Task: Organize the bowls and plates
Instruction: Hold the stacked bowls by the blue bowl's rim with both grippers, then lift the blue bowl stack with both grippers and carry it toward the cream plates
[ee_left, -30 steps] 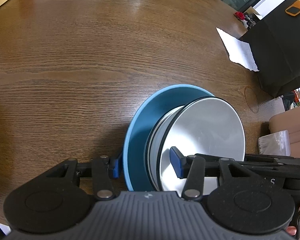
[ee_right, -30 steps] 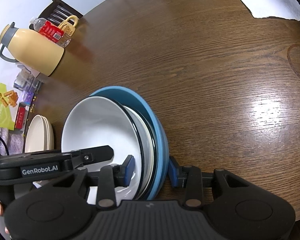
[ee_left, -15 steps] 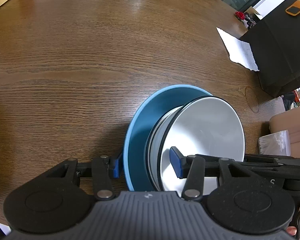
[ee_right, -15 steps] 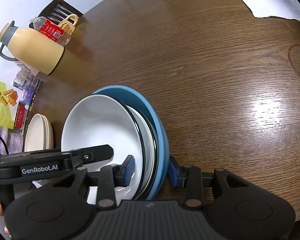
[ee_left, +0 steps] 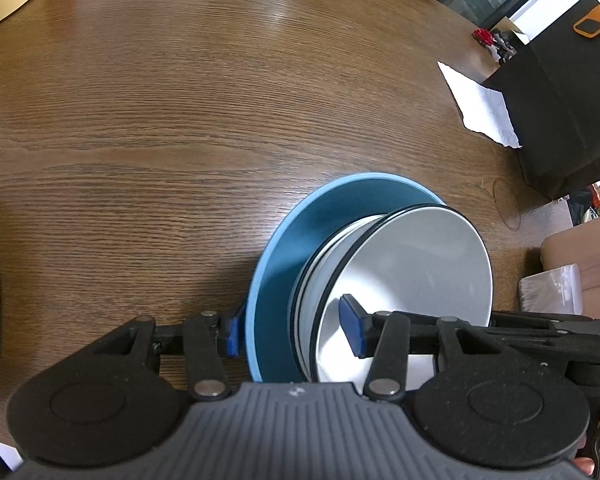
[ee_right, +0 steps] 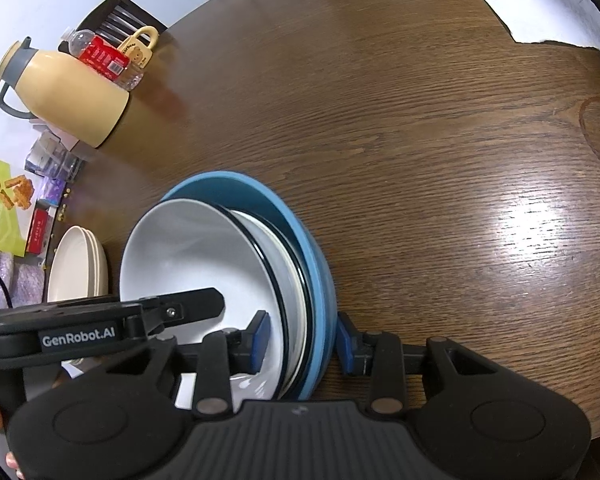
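A blue plate (ee_left: 296, 248) on the wooden table (ee_left: 180, 120) carries a black-rimmed white dish (ee_left: 320, 260) and a white bowl (ee_left: 412, 256) nested on top. My left gripper (ee_left: 292, 332) straddles the near side of this stack: one blue pad lies against the plate's outer rim, the other sits inside the bowl. From the opposite side my right gripper (ee_right: 300, 340) clamps the same stack, one pad inside the white bowl (ee_right: 196, 256), one outside the blue plate (ee_right: 300, 240). Both grips are shut on the stack's rim.
A pile of cream plates (ee_right: 76, 264) lies left of the stack. A yellow jug (ee_right: 68, 96), a water bottle (ee_right: 100, 54) and a mug (ee_right: 140, 46) stand at the table's far left edge. White paper (ee_left: 480, 104) and a black bag (ee_left: 560, 92) occupy the right.
The right gripper's pads have drawn very slightly closer on the stack's rim. Nothing else has moved.
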`<state>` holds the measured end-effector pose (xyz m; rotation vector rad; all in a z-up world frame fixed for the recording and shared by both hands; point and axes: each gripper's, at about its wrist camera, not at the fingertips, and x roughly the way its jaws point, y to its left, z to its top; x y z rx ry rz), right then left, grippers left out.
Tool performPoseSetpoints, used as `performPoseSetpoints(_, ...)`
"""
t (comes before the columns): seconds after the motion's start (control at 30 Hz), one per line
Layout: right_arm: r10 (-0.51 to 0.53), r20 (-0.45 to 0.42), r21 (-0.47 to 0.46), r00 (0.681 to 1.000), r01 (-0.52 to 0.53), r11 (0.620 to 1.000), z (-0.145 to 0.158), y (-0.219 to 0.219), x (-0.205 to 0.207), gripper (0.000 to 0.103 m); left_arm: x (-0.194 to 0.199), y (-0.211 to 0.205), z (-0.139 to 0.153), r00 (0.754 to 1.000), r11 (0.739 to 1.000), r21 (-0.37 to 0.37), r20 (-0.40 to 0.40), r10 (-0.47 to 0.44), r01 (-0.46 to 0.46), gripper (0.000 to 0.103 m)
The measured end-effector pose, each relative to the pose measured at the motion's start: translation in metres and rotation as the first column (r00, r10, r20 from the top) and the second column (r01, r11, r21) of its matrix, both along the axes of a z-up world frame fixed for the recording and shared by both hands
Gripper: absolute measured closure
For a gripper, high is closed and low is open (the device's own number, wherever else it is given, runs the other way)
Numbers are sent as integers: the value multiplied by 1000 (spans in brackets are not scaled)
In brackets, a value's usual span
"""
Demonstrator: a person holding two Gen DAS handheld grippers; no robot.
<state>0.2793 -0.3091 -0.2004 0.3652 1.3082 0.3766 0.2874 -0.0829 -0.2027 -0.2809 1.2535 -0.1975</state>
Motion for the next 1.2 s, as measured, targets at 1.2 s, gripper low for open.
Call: performPoseSetpoints(1.2,152,73,-7,986,-152,988,52,103,12,69,-28,107,46,980,983,-12,81,183,-182,55)
